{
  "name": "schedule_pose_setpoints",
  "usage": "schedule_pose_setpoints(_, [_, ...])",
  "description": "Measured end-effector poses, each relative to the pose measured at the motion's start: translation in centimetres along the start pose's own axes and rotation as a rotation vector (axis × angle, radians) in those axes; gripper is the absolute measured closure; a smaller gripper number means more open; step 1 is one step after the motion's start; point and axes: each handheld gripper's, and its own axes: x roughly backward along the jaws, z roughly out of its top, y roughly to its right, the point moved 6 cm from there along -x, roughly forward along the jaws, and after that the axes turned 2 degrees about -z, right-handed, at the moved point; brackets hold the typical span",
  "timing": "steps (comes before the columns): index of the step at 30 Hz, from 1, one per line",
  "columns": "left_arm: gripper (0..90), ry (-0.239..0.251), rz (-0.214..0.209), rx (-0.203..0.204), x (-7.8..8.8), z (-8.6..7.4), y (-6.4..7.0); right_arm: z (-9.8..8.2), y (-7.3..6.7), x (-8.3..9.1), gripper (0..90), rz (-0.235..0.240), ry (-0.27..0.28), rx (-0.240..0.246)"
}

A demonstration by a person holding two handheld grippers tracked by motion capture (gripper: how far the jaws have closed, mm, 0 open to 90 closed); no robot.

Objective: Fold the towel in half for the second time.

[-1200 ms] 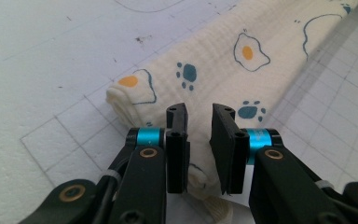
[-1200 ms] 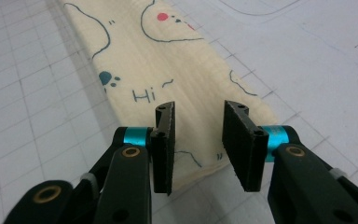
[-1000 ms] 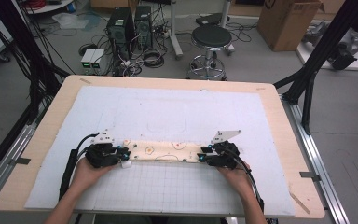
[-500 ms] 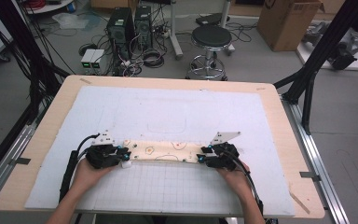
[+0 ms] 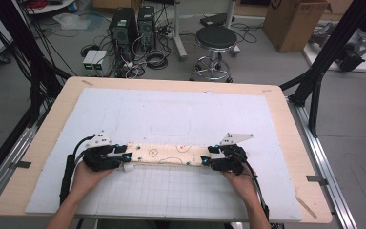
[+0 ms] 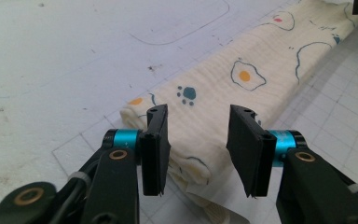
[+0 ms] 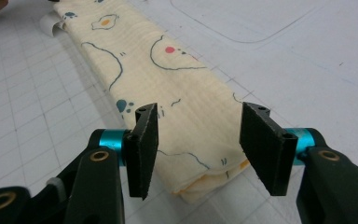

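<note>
One folded cloth [image 5: 169,154] lies as a long strip across the worktop [image 5: 38,143], its long axis running from the left hand-held gripper [image 6: 198,140] to the right hand-held gripper [image 7: 198,144]. Each straddles one end; both have just been opening, pads clear of the fabric between them.
</note>
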Motion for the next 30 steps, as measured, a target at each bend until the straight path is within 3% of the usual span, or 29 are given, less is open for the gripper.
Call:
schedule_pose_setpoints(10, [50.0,0.045,-0.009,0.029,1.2,0.4,0.3,0.4,0.1,1.3,31.0,-0.055,0.035,-0.009])
schedule_pose_setpoints(20, [43.2,0.053,0.015,-0.004,2.1,0.3,0.8,0.3,0.1,2.3,22.7,-0.092,0.056,-0.014])
schedule_pose_setpoints(30, [40.8,0.070,0.028,0.012,3.4,-0.2,0.5,0.1,-0.1,3.2,18.5,-0.107,0.081,-0.022])
